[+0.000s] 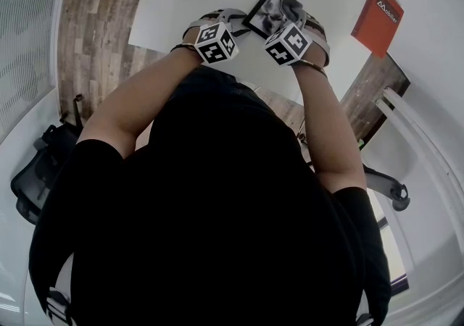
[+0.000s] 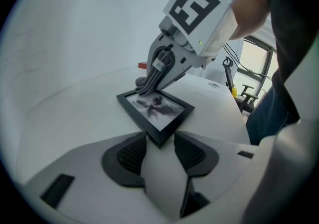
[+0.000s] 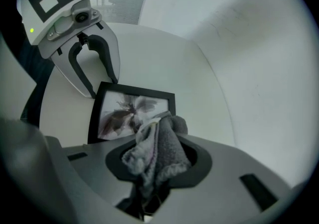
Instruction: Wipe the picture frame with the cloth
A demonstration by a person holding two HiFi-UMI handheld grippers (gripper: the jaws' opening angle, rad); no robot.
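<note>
The picture frame (image 3: 122, 111) lies flat on the white desk (image 3: 164, 58), glass up, flower print showing. It sits right in front of both hands. Seen from the right hand-held gripper (image 3: 159, 163), the frame is just ahead and slightly to the left, with its long side running across the line of the jaws. That's the relation that matters here: the unwiped glass stretches forward and leftward from the cloth.

The grey cloth (image 3: 158, 151) is bunched tight between the right jaws, clamped, with a thick wad sticking out past the tips. That wad is down at the frame's near right corner, on the rim or just touching it; I can't tell how hard it presses.

Across from it, the left hand-held gripper (image 2: 160, 151) has its jaws spread wide around the opposite corner of the frame. The corner sits wedged between the two pads, and both edges look to meet them, so I judge it is pinning the frame steady. The right hand is the working one and has the cloth on the job. The stroke it needs, to my eye, runs along the long side towards the left jaws.

Well off to the right of the right hand-held gripper, a red book (image 1: 377, 20) lies on the desk, out of the way. No box, tray or bin shows anywhere.
</note>
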